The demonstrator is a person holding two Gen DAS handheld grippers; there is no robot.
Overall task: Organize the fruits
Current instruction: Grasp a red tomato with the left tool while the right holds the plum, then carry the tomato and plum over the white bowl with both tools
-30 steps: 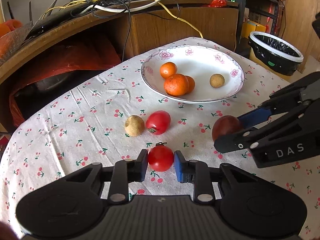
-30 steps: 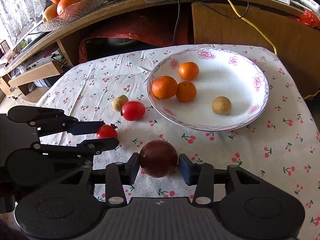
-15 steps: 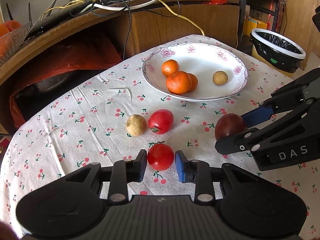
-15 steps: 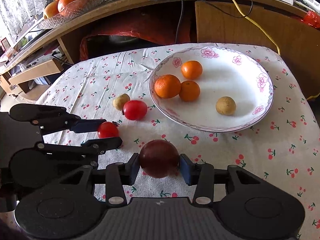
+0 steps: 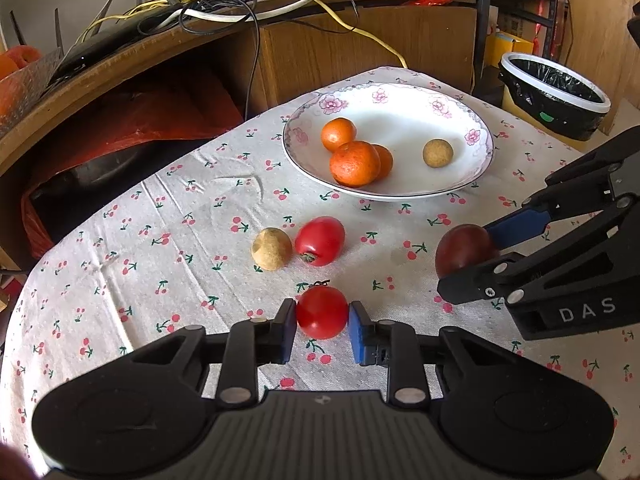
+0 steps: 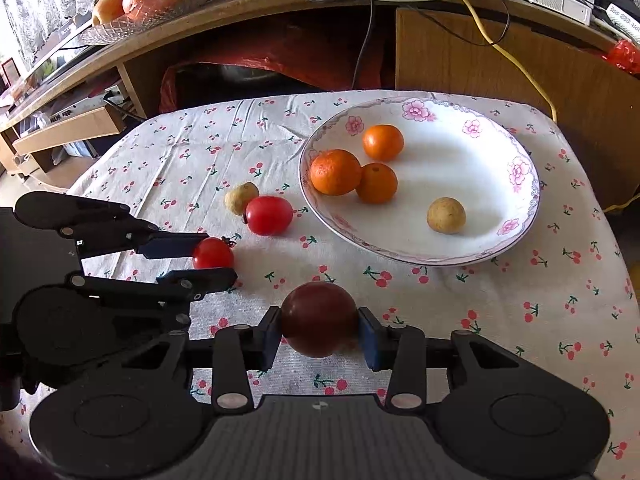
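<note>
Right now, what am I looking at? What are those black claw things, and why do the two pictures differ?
No robot here: a person holds a two-finger tool in each hand, each with its own camera looking along the fingers. One picture is from the left tool, which grips a small red tomato. The other is from the right tool, which grips a dark red fruit. Each tool shows at the edge of the other's picture. On the cherry-print tablecloth, a flowered plate holds three oranges and a small tan fruit. Another tomato and tan fruit lie beside it.
</note>
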